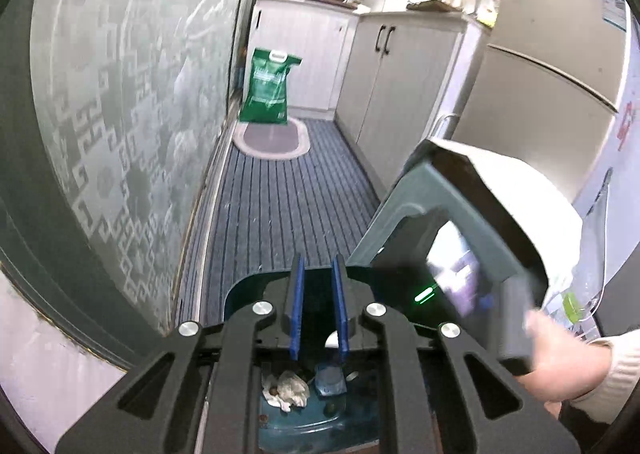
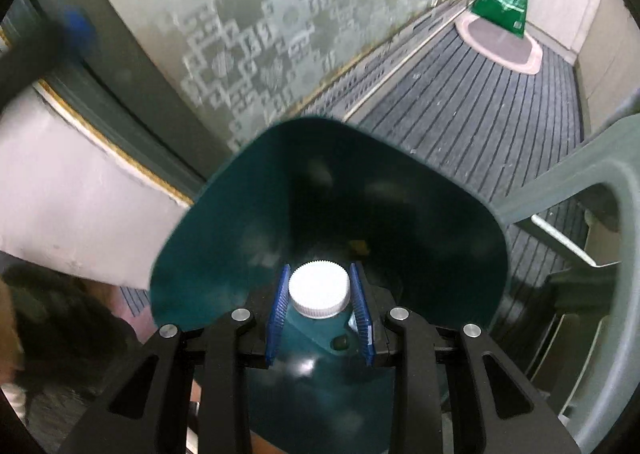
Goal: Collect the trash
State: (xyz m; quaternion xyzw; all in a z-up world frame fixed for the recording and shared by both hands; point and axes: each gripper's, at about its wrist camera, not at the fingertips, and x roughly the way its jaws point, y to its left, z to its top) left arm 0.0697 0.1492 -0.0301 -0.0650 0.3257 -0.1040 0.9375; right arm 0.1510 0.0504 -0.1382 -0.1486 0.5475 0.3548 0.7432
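Right wrist view: your right gripper (image 2: pixel 320 310) is clamped on a bottle (image 2: pixel 319 290) just below its white cap, pointing steeply down into the teal bin (image 2: pixel 224 254). Holding it by the neck keeps the body hanging under the pads, so it should fall straight in once you let go; the cap already sits inside the bin's mouth. A grey lid (image 2: pixel 600 182) stands up at the right edge, out of the way of the drop.

In the left wrist view your left gripper (image 1: pixel 318 306) is nearly closed with nothing between its blue pads, so it looks free for the next piece. Under it, on the bin floor, lie a crumpled tissue (image 1: pixel 290 388) and a blue scrap (image 1: pixel 330 380), trash already collected. Your right hand (image 1: pixel 560 358) shows there, gripping the other tool's handle.

You're in a narrow kitchen aisle: blue striped carpet (image 1: pixel 280 194), frosted patterned glass door (image 1: pixel 120 94) on one side, white cabinets (image 1: pixel 400 86) and a fridge (image 1: pixel 552 66) on the other, a green bag (image 1: pixel 268 86) on an oval mat (image 1: pixel 272 138) at the far end.
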